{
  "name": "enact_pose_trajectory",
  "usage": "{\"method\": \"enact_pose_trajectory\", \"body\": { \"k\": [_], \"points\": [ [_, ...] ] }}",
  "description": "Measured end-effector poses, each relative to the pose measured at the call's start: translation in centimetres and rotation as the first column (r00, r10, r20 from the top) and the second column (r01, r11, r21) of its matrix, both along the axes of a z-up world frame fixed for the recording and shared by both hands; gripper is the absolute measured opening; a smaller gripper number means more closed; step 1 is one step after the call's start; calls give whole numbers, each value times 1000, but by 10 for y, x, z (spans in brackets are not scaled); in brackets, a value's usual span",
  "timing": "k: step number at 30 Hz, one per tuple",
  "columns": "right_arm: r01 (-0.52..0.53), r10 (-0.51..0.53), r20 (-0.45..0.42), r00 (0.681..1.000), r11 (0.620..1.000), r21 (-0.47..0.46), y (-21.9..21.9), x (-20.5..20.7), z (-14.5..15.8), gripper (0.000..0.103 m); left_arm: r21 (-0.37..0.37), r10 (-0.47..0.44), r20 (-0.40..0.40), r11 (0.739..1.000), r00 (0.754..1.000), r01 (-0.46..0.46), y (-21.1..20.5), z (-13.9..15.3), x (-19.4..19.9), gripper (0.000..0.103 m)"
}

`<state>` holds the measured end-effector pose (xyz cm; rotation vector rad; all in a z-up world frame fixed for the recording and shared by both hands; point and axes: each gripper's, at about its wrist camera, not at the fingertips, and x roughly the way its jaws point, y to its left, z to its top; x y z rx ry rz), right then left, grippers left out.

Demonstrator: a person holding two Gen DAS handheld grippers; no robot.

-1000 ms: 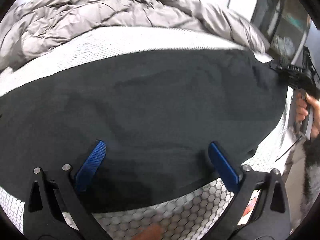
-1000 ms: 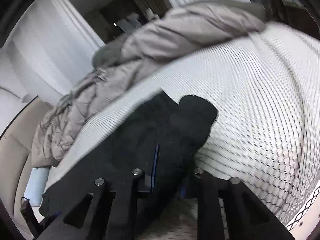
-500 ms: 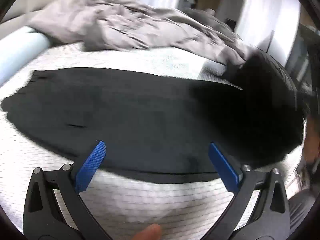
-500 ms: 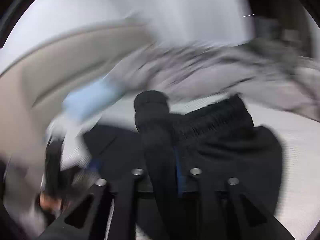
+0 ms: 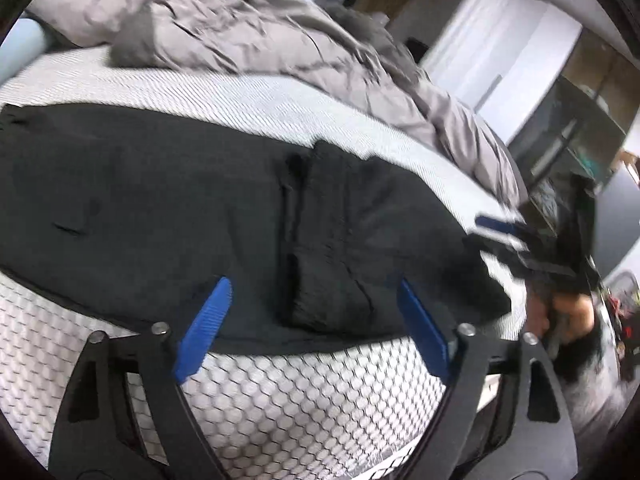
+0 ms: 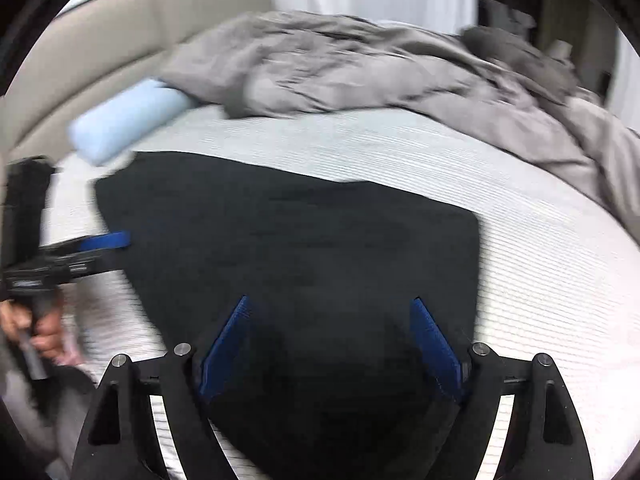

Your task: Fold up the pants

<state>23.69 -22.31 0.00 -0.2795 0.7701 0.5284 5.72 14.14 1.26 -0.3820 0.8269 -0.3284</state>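
Black pants [image 5: 160, 200] lie flat on the white mattress [image 5: 304, 412], with one end folded over the middle as a second layer [image 5: 360, 240]. My left gripper [image 5: 314, 284] hovers over the near edge of that fold; its jaws are closing, the cloth lies under them and the blue pads do not press on it. My right gripper [image 6: 330, 301] stands above the folded pants [image 6: 304, 240]; its jaws are opening and hold nothing. Each gripper shows in the other's view: the right gripper [image 5: 496, 236] at the pants' right end, the left gripper [image 6: 104, 240] at their left edge.
A crumpled grey duvet [image 6: 380, 72] covers the far side of the bed. A light blue bolster [image 6: 124, 120] lies by the beige headboard [image 6: 100, 40]. A person's hand [image 6: 40, 328] holds the left gripper's handle. Dark shelving [image 5: 568, 136] stands beyond the bed's right end.
My right gripper, shut on the pants' end, swung it over onto the rest of the pants and let go. My left gripper moved along the pants and its jaws narrowed.
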Motion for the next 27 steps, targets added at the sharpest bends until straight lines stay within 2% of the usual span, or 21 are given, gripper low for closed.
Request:
{"method": "enact_pose_trajectory", "body": {
  "k": [1,2,4,5,6,8,11,13,15,17,19,20,23,25,26,27],
  "points": [
    [32,-32,1,999,999,-23,-9,1,-4,84,32,-1,-16,999,1000,2,-6,-6,0,65],
    [73,-75,-17,997,995,-63,-19,7,-10,84,83,-2,-25,997,1000,4,-13,-12,-1,61],
    [101,-105,-34,994,990,-94,-35,14,-14,84,220,-28,3,975,1000,27,-29,-17,-7,59],
    [102,-107,-35,994,988,-118,-45,10,-20,84,270,-37,13,962,999,32,-35,-15,-10,59],
    [94,-99,-32,995,986,-136,-52,7,-24,84,287,-34,14,958,999,29,-39,-13,-13,59],
    [79,-85,-37,996,987,-139,-68,-4,-30,84,281,-42,13,959,999,37,-42,0,-16,59],
    [68,-71,-97,993,997,-25,-83,-9,-30,84,226,-2,81,974,997,-17,-31,29,-11,63],
    [86,-82,-129,988,996,27,-88,-4,-29,84,161,38,97,986,994,-54,-25,42,12,73],
    [85,-74,-144,987,994,65,-86,5,-28,84,90,41,66,995,997,-47,-26,45,50,73],
    [93,-80,-146,986,992,83,-84,15,-26,84,102,36,45,994,998,-40,-33,42,84,73],
    [107,-95,-125,988,990,94,-81,16,-25,84,134,13,-35,991,999,-8,-46,30,121,73],
    [111,-97,-130,987,989,100,-80,18,-25,84,111,-30,-101,993,994,41,-53,19,138,73],
    [104,-91,-130,987,990,100,-78,16,-25,84,118,-84,-252,986,964,117,-68,-10,171,73],
    [90,-78,-119,990,991,100,-79,12,-24,84,100,-89,-248,988,965,117,-72,-16,178,73],
    [82,-71,-117,991,992,98,-80,11,-25,84,105,-87,-237,988,968,115,-72,-14,180,69],
    [83,-73,-115,991,993,88,-81,11,-26,84,108,-61,-210,991,976,85,-71,-11,180,54]
  ]
}}
